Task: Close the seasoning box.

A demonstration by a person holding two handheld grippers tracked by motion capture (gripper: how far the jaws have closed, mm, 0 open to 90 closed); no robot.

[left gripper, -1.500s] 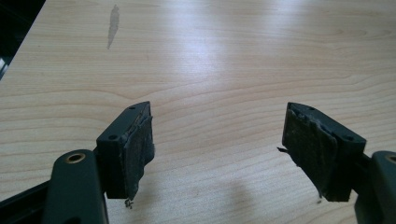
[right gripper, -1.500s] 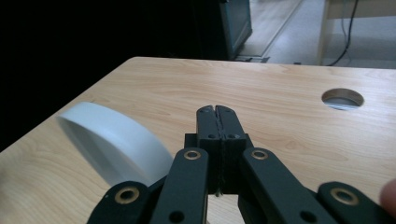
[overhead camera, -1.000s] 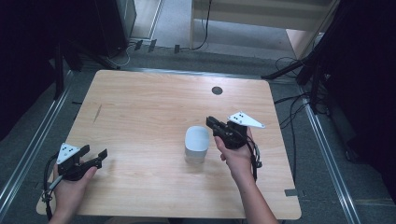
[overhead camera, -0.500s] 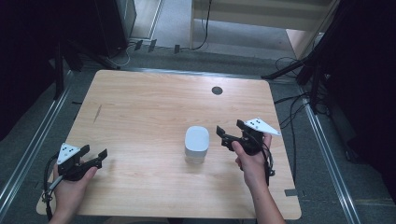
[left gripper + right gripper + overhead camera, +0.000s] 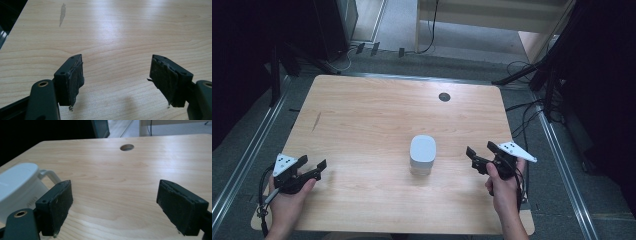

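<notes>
I am resting my left hand-held gripper (image 5: 314, 170) at the near left corner of the pale wooden tabletop (image 5: 377, 110), just where it was a second ago. Its two black jaws are standing wide apart with nothing between them, and its own view is looking across bare wood grain.

Moving to the middle of the tabletop, the small white plastic container with a rounded square lid (image 5: 422, 154) is standing upright, alone and untouched. From my right hand-held gripper view, a thin white handle (image 5: 50, 174) is curving off its side.

At the right, my right hand-held gripper (image 5: 479, 156) is the thing that has been changing. A second ago it was right up against the container; now it is pulled back toward the right edge of the tabletop, with a clear gap of bare wood between them. Its jaws are spread wide and holding nothing. I judge this to mean that I have let go and placed the container, so this step is likely done.

The container is now lying to the left of my right hand-held gripper, near but apart, and well apart from my left one.
</notes>
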